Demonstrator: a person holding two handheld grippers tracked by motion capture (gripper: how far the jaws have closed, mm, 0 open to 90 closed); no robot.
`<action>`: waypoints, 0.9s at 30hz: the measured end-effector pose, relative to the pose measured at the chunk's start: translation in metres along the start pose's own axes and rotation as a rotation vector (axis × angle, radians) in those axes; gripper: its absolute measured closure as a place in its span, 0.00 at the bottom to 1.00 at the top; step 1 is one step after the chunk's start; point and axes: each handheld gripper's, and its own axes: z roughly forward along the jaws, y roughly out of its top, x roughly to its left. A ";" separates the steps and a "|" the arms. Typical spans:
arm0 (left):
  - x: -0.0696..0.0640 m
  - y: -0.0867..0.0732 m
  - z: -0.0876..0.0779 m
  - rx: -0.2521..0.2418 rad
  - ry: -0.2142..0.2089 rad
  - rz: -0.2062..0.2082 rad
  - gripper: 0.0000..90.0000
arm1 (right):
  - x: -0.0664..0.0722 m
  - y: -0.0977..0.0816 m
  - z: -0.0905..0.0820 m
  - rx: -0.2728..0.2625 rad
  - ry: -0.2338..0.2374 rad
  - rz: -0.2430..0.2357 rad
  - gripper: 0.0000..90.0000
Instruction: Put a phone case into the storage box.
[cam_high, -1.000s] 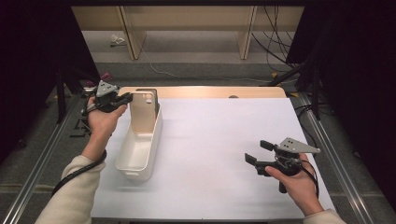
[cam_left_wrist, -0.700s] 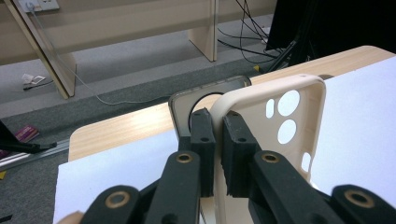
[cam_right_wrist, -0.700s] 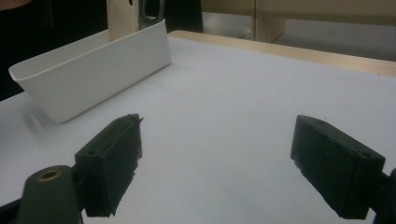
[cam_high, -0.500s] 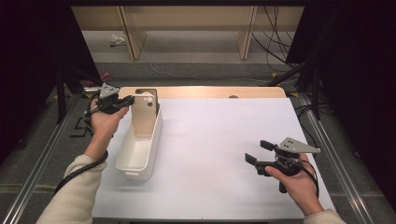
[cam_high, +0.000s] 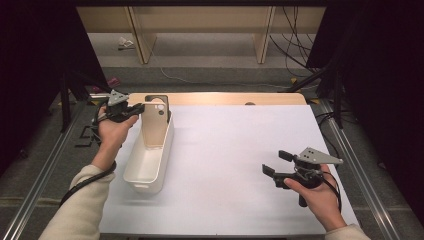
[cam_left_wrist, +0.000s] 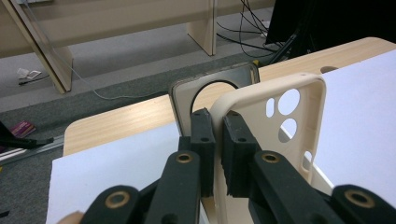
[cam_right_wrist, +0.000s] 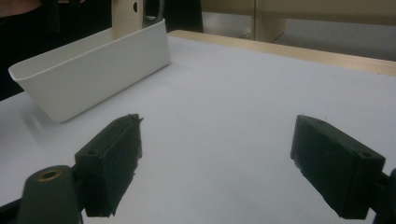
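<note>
A beige phone case (cam_high: 153, 127) stands upright on its end in the far end of a white bin (cam_high: 150, 172) at the table's left. My left gripper (cam_high: 136, 107) is shut on that case's upper left edge. In the left gripper view the two black jaws (cam_left_wrist: 218, 140) pinch the rim of the beige case (cam_left_wrist: 254, 111), with a dark grey case (cam_left_wrist: 181, 100) standing right behind it. My right gripper (cam_high: 276, 163) hovers low over the table at the right, open, with nothing between its jaws (cam_right_wrist: 224, 163). The white bin (cam_right_wrist: 93, 70) lies far ahead of it.
A white sheet (cam_high: 240, 150) covers most of the wooden table (cam_high: 215, 98). Metal rails (cam_high: 45, 170) run along both sides. Beyond the far edge are the floor, cables and wooden furniture legs (cam_high: 137, 35).
</note>
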 end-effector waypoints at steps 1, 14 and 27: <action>0.000 0.000 0.000 0.002 0.000 0.000 0.93 | 0.000 0.000 0.000 0.000 0.000 0.000 0.19; 0.003 -0.003 0.004 0.005 -0.003 -0.010 0.93 | 0.000 0.000 0.000 0.001 0.000 0.000 0.19; 0.006 -0.002 0.009 0.003 0.005 -0.023 0.93 | 0.000 0.000 0.000 0.002 0.000 0.002 0.19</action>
